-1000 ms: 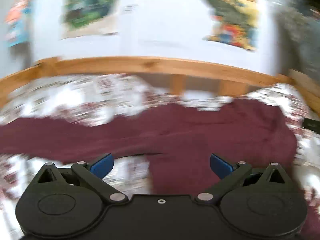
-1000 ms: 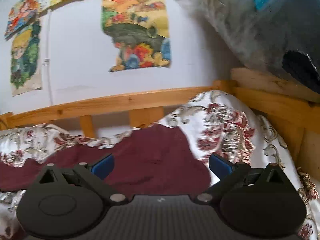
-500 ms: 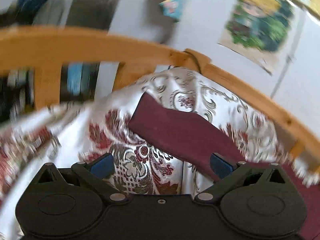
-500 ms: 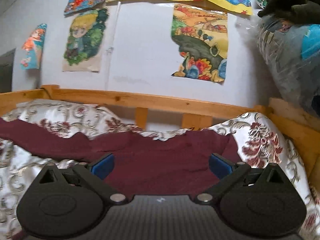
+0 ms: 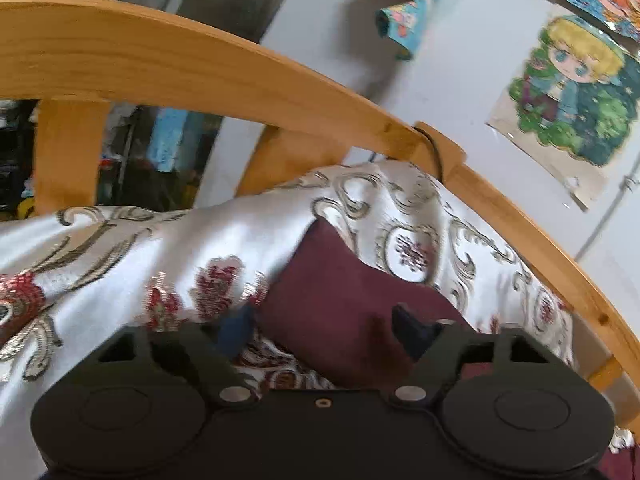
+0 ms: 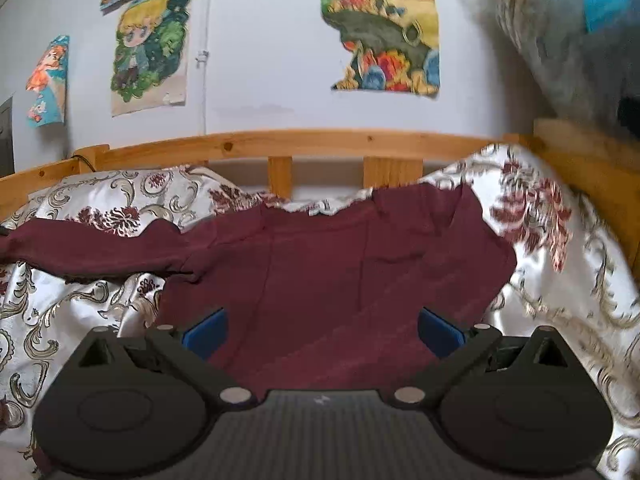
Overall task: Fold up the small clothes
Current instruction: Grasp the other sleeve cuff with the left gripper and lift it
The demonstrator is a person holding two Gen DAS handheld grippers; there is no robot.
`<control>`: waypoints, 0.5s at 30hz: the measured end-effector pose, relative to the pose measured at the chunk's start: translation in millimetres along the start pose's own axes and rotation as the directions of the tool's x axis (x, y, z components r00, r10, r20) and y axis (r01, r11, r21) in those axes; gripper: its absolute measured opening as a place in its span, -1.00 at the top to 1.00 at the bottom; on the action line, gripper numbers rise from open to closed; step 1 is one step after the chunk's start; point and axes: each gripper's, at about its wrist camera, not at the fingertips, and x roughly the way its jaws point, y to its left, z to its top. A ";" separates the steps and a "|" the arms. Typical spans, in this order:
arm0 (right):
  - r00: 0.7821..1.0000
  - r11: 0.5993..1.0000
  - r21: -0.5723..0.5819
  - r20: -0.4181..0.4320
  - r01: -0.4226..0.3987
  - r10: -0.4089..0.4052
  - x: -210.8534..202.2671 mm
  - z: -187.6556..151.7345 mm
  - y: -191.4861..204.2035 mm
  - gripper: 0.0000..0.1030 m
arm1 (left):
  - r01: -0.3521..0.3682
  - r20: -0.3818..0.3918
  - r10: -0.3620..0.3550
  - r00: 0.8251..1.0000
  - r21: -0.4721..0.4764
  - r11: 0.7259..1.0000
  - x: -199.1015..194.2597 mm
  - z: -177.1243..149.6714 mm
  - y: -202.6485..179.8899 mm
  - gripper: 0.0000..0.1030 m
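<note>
1. The left claw (image 5: pixel 324 330) is closing around the sleeve end of the maroon garment (image 5: pixel 340 300); it may pinch the bedspread (image 5: pixel 120 240) too.
2. The right claw (image 6: pixel 322 332) hovers wide over the garment's body, spread mid-bed; a one-sided pull would bunch it.

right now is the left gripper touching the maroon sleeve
Cannot tell. In the left wrist view the left gripper is closing with the maroon sleeve end between its blurred fingers, but whether the pads press on it is unclear.
</note>
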 end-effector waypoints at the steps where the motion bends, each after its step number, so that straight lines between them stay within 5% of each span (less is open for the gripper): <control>1: 1.000 1.000 0.007 -0.009 -0.001 0.001 2.4 -1.5 -1.6 -1.00 | -0.024 0.012 0.024 1.000 0.004 1.000 -0.9 -1.2 -1.0 -0.07; 3: 1.000 1.000 0.027 -0.022 0.004 -0.004 5.9 -3.1 -4.1 -1.00 | -0.065 0.026 0.065 0.998 0.011 0.998 -2.5 -3.6 -1.2 0.51; 6: 1.000 0.998 0.058 -0.027 0.001 0.001 9.4 -2.9 -8.5 -1.00 | -0.064 0.048 0.065 0.997 -0.021 0.998 -6.9 -4.2 4.0 0.80; 11: 0.999 0.997 0.074 -0.034 -0.003 0.005 10.2 -3.3 -11.6 -1.00 | -0.042 0.162 0.032 0.986 0.056 0.998 -29.5 -3.8 -13.0 0.84; 15: 1.000 0.997 0.073 -0.022 -0.007 0.009 7.1 0.7 -10.5 -1.00 | 0.042 0.237 -0.083 0.968 0.175 0.984 -54.9 -7.2 -45.6 0.85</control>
